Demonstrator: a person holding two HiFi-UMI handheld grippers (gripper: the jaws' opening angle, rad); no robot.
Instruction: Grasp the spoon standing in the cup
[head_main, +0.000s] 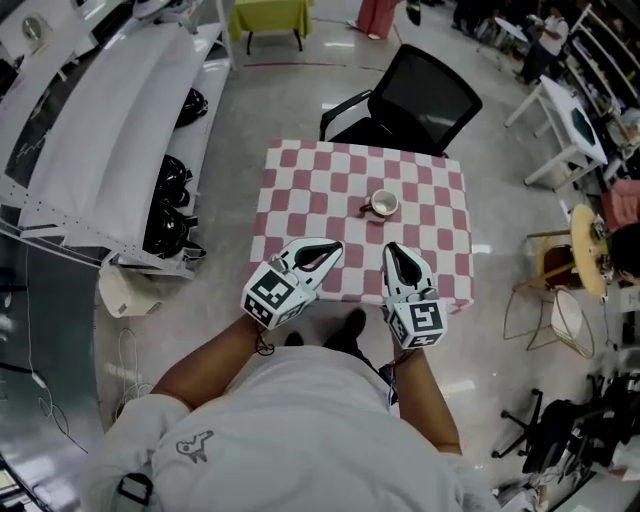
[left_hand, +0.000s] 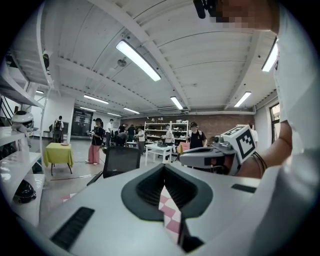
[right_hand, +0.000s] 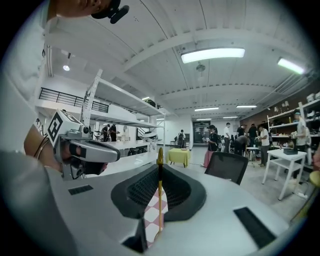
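**Currently: spoon clamped in the right hand-held gripper**

Right hand-held gripper (head_main: 394, 249): the jaws are closed on a thin gold spoon (right_hand: 160, 195). The spoon stands upright between them, and its top rises above the jaw ends.

Left hand-held gripper (head_main: 328, 250): the jaws are drawn together to a narrow slit, with nothing between them.

Both hover side by side over the near edge of the bench (head_main: 330, 170), which has a red-and-white checked cover.

Cup (head_main: 384, 204): upright on the bench beyond both, touching neither.
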